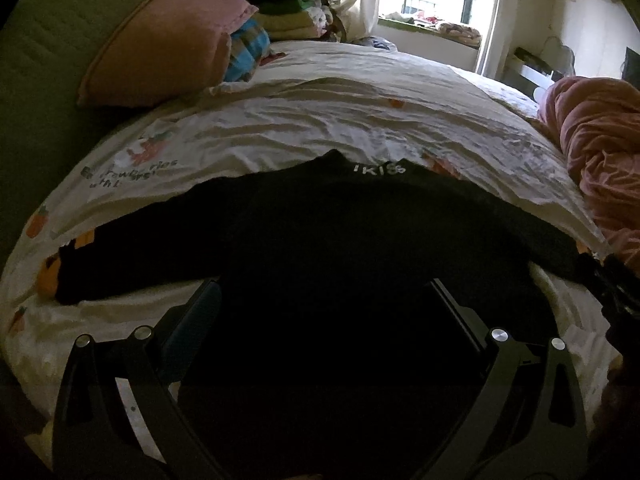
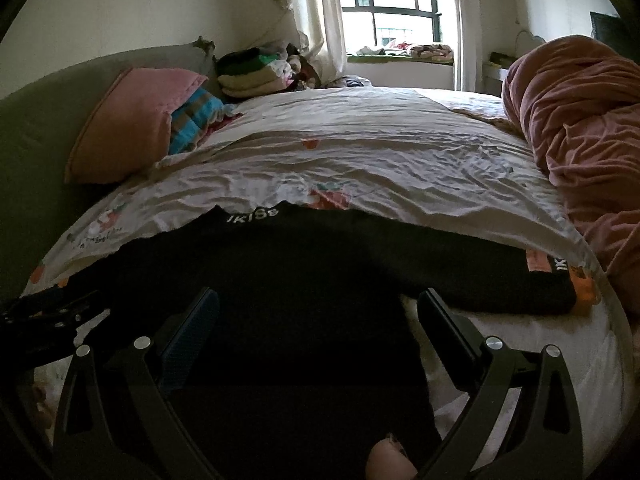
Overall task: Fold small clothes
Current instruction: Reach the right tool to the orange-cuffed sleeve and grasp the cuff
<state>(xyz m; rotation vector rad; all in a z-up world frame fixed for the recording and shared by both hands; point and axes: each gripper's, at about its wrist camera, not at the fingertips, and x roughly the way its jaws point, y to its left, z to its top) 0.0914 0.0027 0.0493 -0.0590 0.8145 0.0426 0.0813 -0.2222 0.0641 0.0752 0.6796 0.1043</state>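
A black long-sleeved top (image 1: 360,232) lies flat on the bed, collar away from me with white lettering on it, sleeves spread left and right. My left gripper (image 1: 326,304) hangs open over its lower left part, the wide-apart fingers (image 1: 200,312) straddling dark cloth. My right gripper (image 2: 320,316) is open too, over the top (image 2: 300,264) near its right side, one finger above the cloth and the other above the sheet. Each gripper shows at the edge of the other's view: the right gripper (image 1: 616,296) and the left gripper (image 2: 44,320). The near hem is hidden in shadow.
The bed has a white printed sheet (image 1: 320,120). A pink pillow (image 1: 160,44) and striped cushion lean on the green headboard at left. Folded clothes (image 2: 256,68) are stacked at the far corner. A pink blanket (image 2: 580,120) is bunched at right. A fingertip (image 2: 390,460) shows at the bottom.
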